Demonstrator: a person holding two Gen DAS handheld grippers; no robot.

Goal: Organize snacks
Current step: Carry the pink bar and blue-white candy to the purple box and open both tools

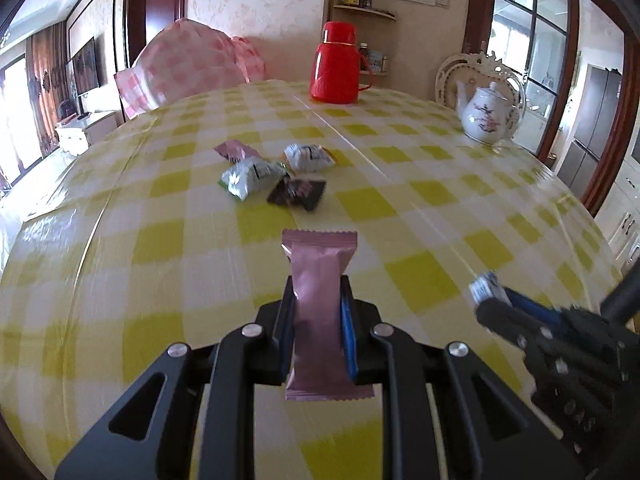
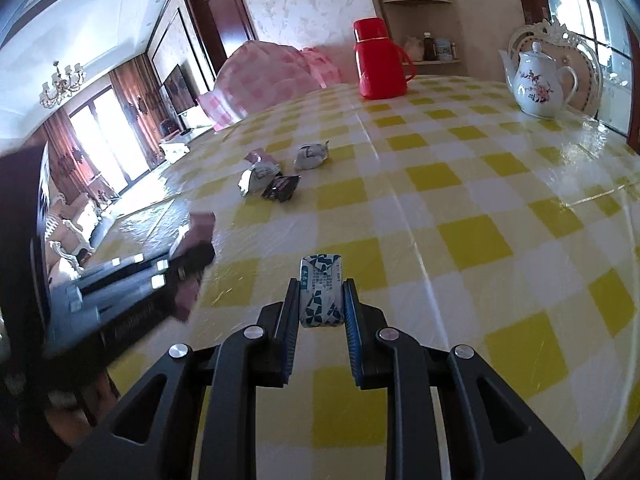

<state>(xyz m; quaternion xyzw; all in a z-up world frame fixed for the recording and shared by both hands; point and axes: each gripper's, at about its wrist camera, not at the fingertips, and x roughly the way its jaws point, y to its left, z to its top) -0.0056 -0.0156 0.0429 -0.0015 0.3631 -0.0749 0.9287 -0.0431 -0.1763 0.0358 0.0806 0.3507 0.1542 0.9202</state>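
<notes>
My left gripper (image 1: 318, 284) is shut on a long pink snack bar (image 1: 319, 280), held above the yellow checked table (image 1: 420, 208). My right gripper (image 2: 322, 288) is shut on a small blue-and-white wrapped snack (image 2: 321, 284); it also shows in the left wrist view (image 1: 486, 286) at the lower right. Ahead on the table lies a cluster of snacks: a pink packet (image 1: 236, 150), a white-and-green packet (image 1: 252, 178), a white-and-orange packet (image 1: 308, 157) and a dark packet (image 1: 298, 192). The cluster shows in the right wrist view too (image 2: 276, 172). The left gripper appears blurred at the right wrist view's left (image 2: 188, 256).
A red thermos (image 1: 336, 64) stands at the table's far edge. A white floral teapot (image 1: 488, 114) stands at the far right. A pink checked cushion (image 1: 188, 60) sits behind the table's far left. The table's right edge drops off near cabinets.
</notes>
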